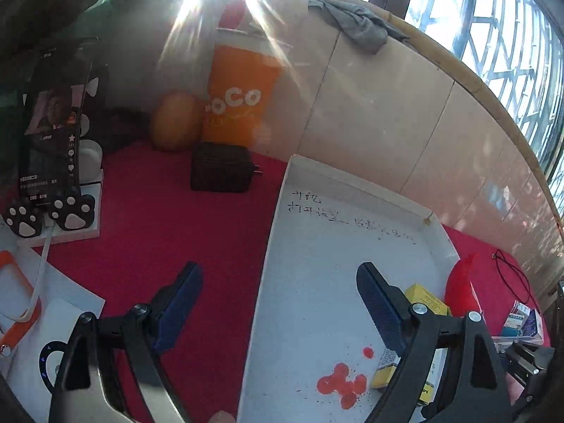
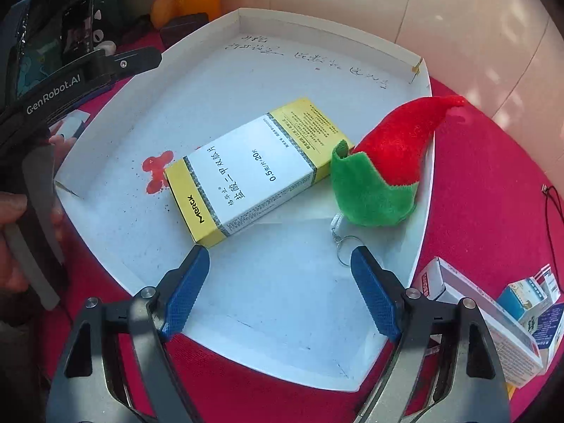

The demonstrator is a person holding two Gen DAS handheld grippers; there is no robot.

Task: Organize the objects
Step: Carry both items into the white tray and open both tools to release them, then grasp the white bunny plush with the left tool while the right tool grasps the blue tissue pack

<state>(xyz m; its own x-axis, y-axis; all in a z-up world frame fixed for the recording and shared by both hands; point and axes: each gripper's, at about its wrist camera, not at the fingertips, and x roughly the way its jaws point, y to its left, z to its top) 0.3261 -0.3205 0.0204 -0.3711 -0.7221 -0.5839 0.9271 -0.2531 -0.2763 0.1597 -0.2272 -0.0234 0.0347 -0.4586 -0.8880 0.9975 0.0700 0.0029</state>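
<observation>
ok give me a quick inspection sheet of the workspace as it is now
surface: red cloth table, bare patches between things
job's things: yellow and white medicine box and red and green felt hat keyring lie in the shallow white cardboard tray
clutter: small medicine boxes beside the tray, orange paper cup, orange fruit, black plug adapter, phone on paw stand
grippers: left gripper open, empty; right gripper open, empty, over the tray
cables: white cable, thin black cord
surroundings: tiled wall, lattice window, grey rag

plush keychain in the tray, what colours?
Red pointed top with a green felt base on the plush keychain; clearest in the right wrist view.
</observation>
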